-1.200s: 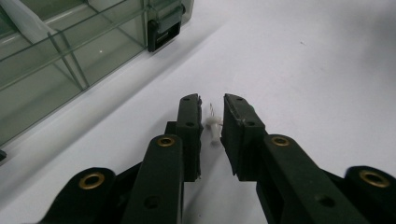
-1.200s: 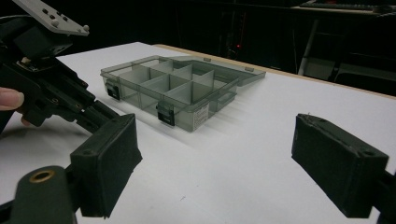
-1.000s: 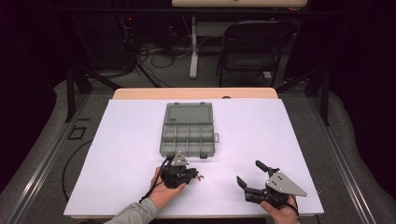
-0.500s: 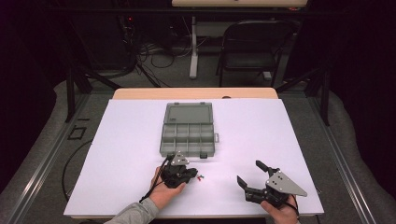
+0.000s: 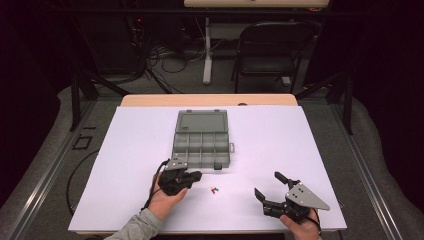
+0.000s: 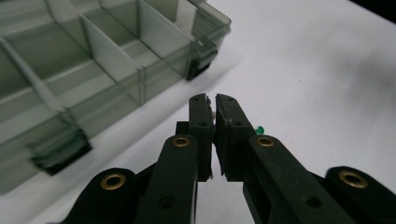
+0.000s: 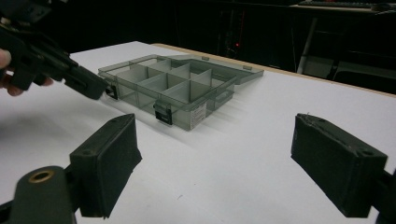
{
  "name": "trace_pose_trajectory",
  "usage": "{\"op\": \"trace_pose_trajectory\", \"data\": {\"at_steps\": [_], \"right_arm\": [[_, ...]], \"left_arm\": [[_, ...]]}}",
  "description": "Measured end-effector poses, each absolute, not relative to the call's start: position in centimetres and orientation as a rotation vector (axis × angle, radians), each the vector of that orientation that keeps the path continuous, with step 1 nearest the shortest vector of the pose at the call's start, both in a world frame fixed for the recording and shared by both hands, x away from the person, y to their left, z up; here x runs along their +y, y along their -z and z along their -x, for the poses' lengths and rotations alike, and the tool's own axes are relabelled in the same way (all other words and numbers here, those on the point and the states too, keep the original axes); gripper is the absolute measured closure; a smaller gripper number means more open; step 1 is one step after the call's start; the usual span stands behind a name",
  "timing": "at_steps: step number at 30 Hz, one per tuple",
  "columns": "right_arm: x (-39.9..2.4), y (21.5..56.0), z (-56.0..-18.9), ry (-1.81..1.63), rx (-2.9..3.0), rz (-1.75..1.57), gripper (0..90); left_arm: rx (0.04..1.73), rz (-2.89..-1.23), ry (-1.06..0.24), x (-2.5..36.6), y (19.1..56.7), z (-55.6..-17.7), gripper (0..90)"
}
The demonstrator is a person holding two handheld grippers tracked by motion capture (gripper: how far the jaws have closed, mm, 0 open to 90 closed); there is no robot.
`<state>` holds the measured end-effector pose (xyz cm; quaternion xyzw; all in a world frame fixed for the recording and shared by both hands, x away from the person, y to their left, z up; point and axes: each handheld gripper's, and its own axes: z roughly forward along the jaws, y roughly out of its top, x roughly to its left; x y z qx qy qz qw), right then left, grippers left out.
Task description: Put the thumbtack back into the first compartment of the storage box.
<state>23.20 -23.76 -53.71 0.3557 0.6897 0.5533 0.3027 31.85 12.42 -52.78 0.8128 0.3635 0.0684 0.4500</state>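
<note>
My left gripper [image 5: 196, 176] hovers just above the white table, below the near edge of a grey compartment box [image 5: 202, 144] whose lid lies open behind it. In the left gripper view its jaws [image 6: 215, 100] are shut on a tiny pale pin-like piece [image 6: 213, 114] that peeks out between the pads. A few small red and green pieces [image 5: 214, 190] lie on the table to its right; one green head [image 6: 260, 128] shows beside the jaw. My right gripper [image 5: 266, 183] rests at the front right, jaws wide open [image 7: 215, 140] and empty, facing the box [image 7: 177, 88] and the left gripper [image 7: 88, 86].
The box's compartments [image 6: 116, 46] look empty and its dark latches face me. The white table top [image 5: 300, 150] ends at a wooden strip at the back. A folding chair [image 5: 272, 47] and cables stand beyond the table.
The left gripper has lifted slightly off the table and drifted a little left, toward the box. The right gripper has stayed put.
</note>
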Motion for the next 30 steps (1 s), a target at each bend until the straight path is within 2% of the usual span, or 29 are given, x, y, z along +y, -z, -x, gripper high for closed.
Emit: {"op": "trace_pose_trajectory", "data": {"at_steps": [13,30], "right_arm": [[-23.8,53.8,-23.3,-1.464,1.828,-0.946,14.5],[-23.8,53.9,-23.4,-1.467,1.827,-0.97,14.5]], "left_arm": [[1.011,-1.856,-0.236,17.4,50.4,-32.8,85.4],[1.052,-1.823,-0.29,17.8,48.7,-34.4,85.4]]}}
